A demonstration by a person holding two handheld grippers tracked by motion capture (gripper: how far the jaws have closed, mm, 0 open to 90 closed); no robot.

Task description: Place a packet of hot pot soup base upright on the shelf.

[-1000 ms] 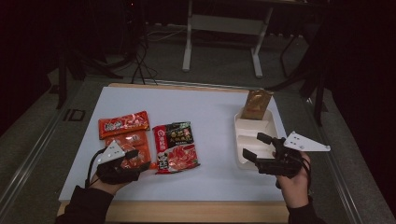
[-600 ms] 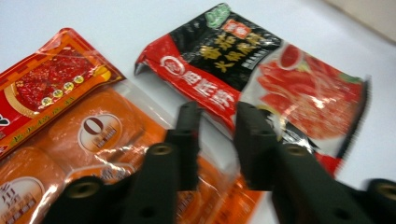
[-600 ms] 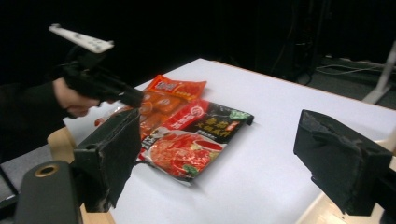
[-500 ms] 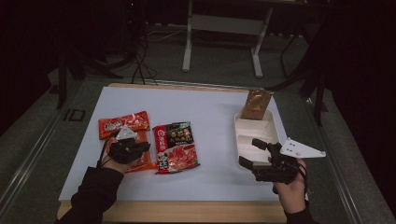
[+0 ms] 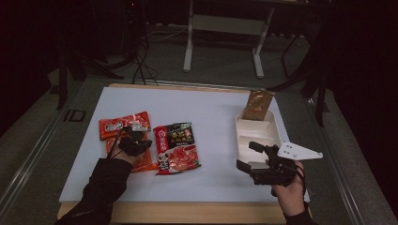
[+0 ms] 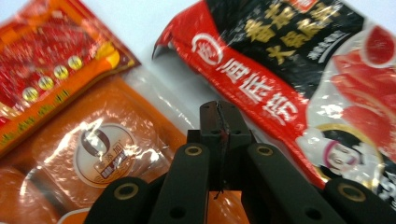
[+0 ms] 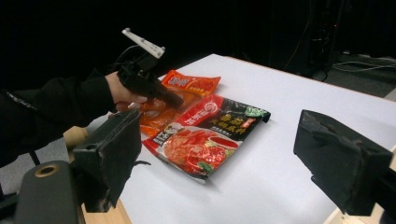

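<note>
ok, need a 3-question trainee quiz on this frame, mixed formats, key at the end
1. True or false: the left claw has its jaws closed, and they sit over the clear-edged orange packet.
2. Multiple choice: where is the brown pouch?
A. Flat on the red-and-black packet
B. At the far end of the white tray
C. Held in the right claw
3. Fill in the blank: the right claw's jaws are ____, with nothing between them.

Key: 1 true; 2 B; 3 open
</note>
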